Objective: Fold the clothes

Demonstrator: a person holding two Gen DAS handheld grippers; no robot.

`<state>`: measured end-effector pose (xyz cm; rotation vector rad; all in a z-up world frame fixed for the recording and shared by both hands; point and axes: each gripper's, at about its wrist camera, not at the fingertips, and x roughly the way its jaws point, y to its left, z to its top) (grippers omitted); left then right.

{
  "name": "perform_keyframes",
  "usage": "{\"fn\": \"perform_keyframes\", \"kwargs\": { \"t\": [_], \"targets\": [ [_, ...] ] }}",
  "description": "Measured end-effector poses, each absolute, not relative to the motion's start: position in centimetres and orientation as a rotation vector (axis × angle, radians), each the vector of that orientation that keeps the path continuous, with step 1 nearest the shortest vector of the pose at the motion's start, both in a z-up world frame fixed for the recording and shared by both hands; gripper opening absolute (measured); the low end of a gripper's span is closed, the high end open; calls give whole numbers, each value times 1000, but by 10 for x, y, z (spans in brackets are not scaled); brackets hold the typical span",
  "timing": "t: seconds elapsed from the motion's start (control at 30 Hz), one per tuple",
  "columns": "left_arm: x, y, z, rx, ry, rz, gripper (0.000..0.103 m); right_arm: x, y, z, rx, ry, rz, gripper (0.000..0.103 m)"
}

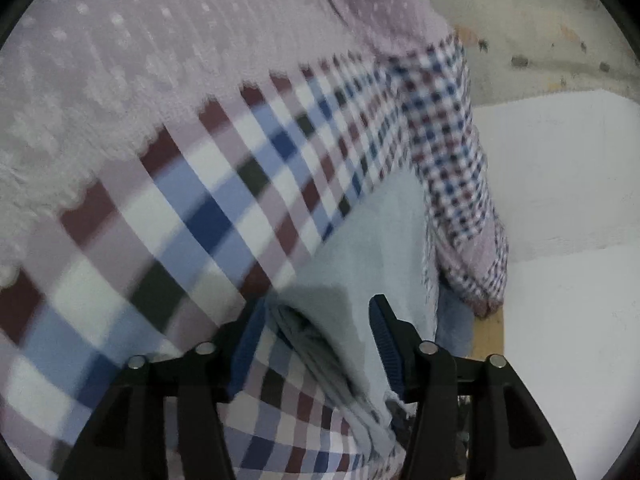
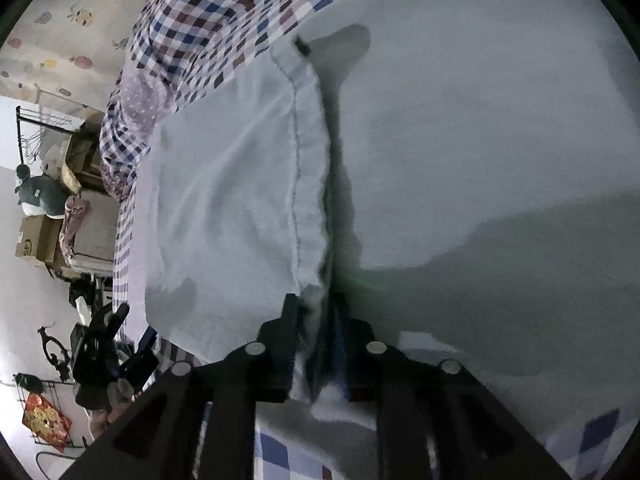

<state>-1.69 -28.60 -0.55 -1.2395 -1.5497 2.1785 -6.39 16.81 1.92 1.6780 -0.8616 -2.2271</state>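
Bed (image 2: 192, 12) wore a checked cover. Wall (image 2: 80, 8) behind carried fruit-print paper. Cardboard box (image 2: 36, 240), black rack (image 2: 28, 128) and plush toy (image 2: 40, 196) stood beside; white floor (image 1: 560, 320) below.

Beyond the bed (image 2: 192, 52) edge, open floor (image 1: 560, 320) gives free passage on one side. On the other, a cardboard box (image 2: 36, 240), a stuffed toy (image 2: 40, 196) and a metal rack (image 2: 36, 120) crowd the way.

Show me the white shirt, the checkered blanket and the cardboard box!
white shirt (image 2: 224, 208): right wrist view, on its flat folded panel.
checkered blanket (image 1: 208, 184): left wrist view, on the big squares.
cardboard box (image 2: 36, 240): right wrist view, on its front side.
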Motion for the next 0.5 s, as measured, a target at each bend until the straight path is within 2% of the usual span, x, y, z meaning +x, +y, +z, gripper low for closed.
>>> {"fn": "perform_keyframes", "kwargs": {
  "t": [0.03,0.3,0.4,0.5],
  "targets": [
    [-19,-288,-6,-1213,-1539,2193,73,-60,171,24,1681,-834,-2261,25],
    [-50,-256,-16,-1243,-1314,2195,73,-19,187,62,1602,-732,-2372,28],
    [-56,-246,-19,-1275,-1232,2229,68,-16,184,68,1585,-719,-2365,29],
    [-59,-236,-18,-1303,-1152,2250,68,-20,178,78,1566,-680,-2366,29]
  ]
}}
